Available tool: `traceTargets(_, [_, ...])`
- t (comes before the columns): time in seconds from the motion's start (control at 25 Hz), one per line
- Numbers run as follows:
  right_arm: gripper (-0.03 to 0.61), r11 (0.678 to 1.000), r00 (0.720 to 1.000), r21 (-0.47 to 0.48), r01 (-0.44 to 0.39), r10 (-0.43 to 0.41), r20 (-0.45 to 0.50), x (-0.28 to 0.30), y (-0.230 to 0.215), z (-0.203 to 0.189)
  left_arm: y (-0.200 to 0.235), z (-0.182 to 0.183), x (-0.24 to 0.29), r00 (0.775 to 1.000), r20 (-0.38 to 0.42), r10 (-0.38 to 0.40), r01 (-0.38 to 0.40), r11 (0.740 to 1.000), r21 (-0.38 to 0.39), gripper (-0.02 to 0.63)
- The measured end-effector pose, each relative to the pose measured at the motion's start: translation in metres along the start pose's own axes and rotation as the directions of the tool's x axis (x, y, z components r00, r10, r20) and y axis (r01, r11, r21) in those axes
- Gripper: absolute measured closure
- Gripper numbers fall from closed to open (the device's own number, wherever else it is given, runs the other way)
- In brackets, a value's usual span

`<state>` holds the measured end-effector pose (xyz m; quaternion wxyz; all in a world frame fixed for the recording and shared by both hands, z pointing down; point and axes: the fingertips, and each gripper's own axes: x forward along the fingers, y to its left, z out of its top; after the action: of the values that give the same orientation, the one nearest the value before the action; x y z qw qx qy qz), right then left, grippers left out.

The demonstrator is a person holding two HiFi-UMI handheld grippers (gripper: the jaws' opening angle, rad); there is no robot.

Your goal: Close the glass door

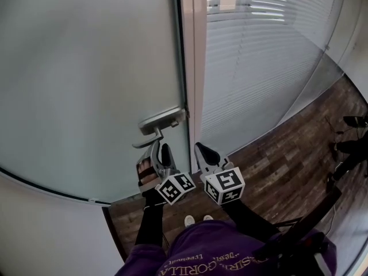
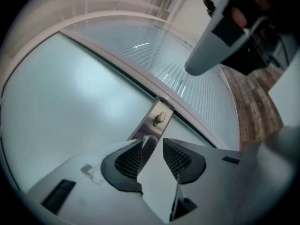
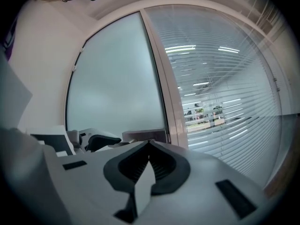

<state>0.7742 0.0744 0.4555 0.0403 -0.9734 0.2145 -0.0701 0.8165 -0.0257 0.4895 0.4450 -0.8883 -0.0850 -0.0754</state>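
Frosted glass door (image 1: 86, 68) fills the left of the head view. Its right edge stands just beside the pale door frame (image 1: 199, 68), with only a thin dark seam between them; latched or not, cannot tell. A metal lever handle (image 1: 156, 132) hangs from its backplate (image 1: 163, 119) near that edge, and a small thumb-turn knob (image 2: 161, 118) sits on the plate above the lever. Your left claw (image 1: 160, 149) is at the handle. In the left gripper view the claw (image 2: 152, 151) is released, jaws apart, and the lever's end lies in the gap close against the ribbed pad (image 2: 129, 161) on the picture's left, while the other pad stands clear of it. Your right claw (image 1: 202, 151) is just right of the left one, in front of the frame. In the right gripper view it (image 3: 149, 146) is clenched, tips together on nothing. Each claw carries a cube of black-and-white square markers (image 1: 175, 187), with no readable text on them. Right of the frame, slatted blinds (image 1: 259, 56) show through a glass partition above the wood-plank floor (image 1: 287, 154). Your purple top (image 1: 207, 246) bears pale print, upside down in the head view. "GORILLA" can be read; the rest is too small. Pale shoe tips (image 1: 190, 219) show at the door's foot.
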Motion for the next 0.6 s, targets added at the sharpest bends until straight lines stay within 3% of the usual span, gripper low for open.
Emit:
traceTargets(0.12, [0.581,1.000,1.000,-0.004,-0.018,0.018,-0.003,0.003,0.008,0.003,0.009,-0.006,-0.015,1.000,-0.006,-0.007,0.005,0.984,-0.180,0.495])
traceTargets(0.16, [0.581,1.000,1.000,-0.002,-0.022,0.022,-0.001,0.004,0.011,0.005,0.015,-0.009,-0.019,1.000,-0.012,0.010,-0.012,0.975,-0.224,0.575])
traceTargets(0.2, [0.581,1.000,1.000,-0.002,-0.028,0.028,0.001,0.006,0.013,0.006,0.020,-0.012,-0.023,1.000,-0.017,0.021,-0.025,0.964,-0.265,0.614])
traceTargets(0.24, [0.581,0.999,0.999,-0.003,-0.033,0.033,0.003,0.007,0.016,0.007,0.023,-0.015,-0.026,1.000,-0.018,0.021,-0.025,0.950,-0.312,0.614])
traceTargets(0.32, [0.582,0.999,0.999,-0.006,-0.043,0.043,0.005,0.010,0.019,0.008,0.024,-0.021,-0.030,1.000,-0.006,0.001,-0.003,0.898,-0.440,0.614])
traceTargets(0.44, [0.581,0.999,0.999,-0.006,-0.050,0.050,0.001,0.014,0.023,0.006,0.028,-0.030,-0.039,1.000,0.014,-0.005,0.013,0.775,-0.632,0.614])
traceTargets(0.48, [0.581,0.999,0.999,-0.007,-0.050,0.050,0.002,0.015,0.024,0.007,0.030,-0.030,-0.042,1.000,0.014,0.005,0.005,0.752,-0.659,0.614])
traceTargets(0.6, [0.581,0.999,0.999,-0.014,-0.049,0.049,0.008,0.016,0.026,0.011,0.034,-0.030,-0.049,0.999,0.017,0.033,-0.014,0.747,-0.665,0.614])
